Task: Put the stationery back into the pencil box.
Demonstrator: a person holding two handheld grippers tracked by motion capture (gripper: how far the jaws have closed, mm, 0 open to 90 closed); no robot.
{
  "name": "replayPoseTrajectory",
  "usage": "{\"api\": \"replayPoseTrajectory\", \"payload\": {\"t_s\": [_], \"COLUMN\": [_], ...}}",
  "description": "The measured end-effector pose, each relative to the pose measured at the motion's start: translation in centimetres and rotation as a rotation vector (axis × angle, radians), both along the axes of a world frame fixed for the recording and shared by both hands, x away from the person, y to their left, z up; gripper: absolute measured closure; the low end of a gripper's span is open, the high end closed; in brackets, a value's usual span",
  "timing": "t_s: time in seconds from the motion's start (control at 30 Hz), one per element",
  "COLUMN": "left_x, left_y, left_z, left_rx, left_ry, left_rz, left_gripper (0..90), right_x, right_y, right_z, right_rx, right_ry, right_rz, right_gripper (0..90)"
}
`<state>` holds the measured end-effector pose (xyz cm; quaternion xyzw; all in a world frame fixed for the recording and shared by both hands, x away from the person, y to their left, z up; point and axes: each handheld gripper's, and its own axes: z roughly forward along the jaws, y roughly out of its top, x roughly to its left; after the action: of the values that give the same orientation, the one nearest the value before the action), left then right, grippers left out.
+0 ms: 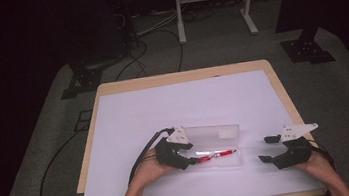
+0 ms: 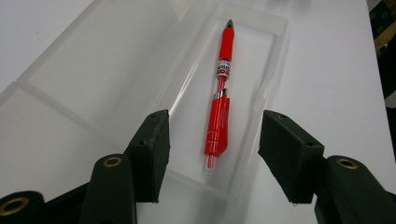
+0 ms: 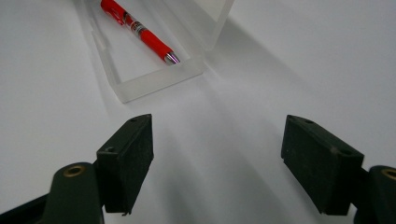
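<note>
**Red pen in the open clear case, both claws apart**

The red pen (image 2: pixel 219 100) lies flat in the near tray of a clear plastic case (image 1: pixel 218 145), which rests open on the white sheet (image 1: pixel 164 109) that covers the table, a little near and right of the middle. The pen has a glossy red barrel, a red clip, a short see-through section with a printed band, a red grip and a dark metal tip. In the high view it lies left to right along the tray, tip toward the right. The case's lid lies folded back on the far side, hazy and see-through.

The left gripper (image 2: pixel 212 156) sits at the left end of the case. Its jaws stand partly apart on either side of the tray's end, with the pen's back end between them, and the pads press on nothing. It is released.

The right gripper (image 1: pixel 268 149) rests on the sheet to the right of the case, well apart from it, jaws spread wide, holding nothing.
</note>
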<state>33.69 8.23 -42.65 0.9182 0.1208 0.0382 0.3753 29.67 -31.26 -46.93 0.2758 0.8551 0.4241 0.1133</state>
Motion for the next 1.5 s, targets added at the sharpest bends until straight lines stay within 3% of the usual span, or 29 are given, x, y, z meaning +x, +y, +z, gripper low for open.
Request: {"api": "replayPoseTrajectory", "payload": {"t_s": [0.43,0.87,1.5], "left_x": [-0.7,-1.0,-1.3], "left_y": [1.7,3.2,6.4], "left_z": [0.0,0.0,0.3], "left_rx": [-0.022,-0.012,-0.057], "left_ry": [-0.006,-0.012,-0.008], "left_rz": [0.024,0.039,0.099], "left_gripper": [42.0,42.4,35.0], "right_x": [0.0,0.1,0.2], "right_y": [0.0,0.0,0.2], "right_z": [0.0,-0.1,-0.3], "right_rx": [-0.005,-0.003,-0.018], "right_ry": [0.001,0.003,0.014], "right_rz": [0.0,-0.001,0.001], "right_gripper": [24.4,24.4,24.1]}}
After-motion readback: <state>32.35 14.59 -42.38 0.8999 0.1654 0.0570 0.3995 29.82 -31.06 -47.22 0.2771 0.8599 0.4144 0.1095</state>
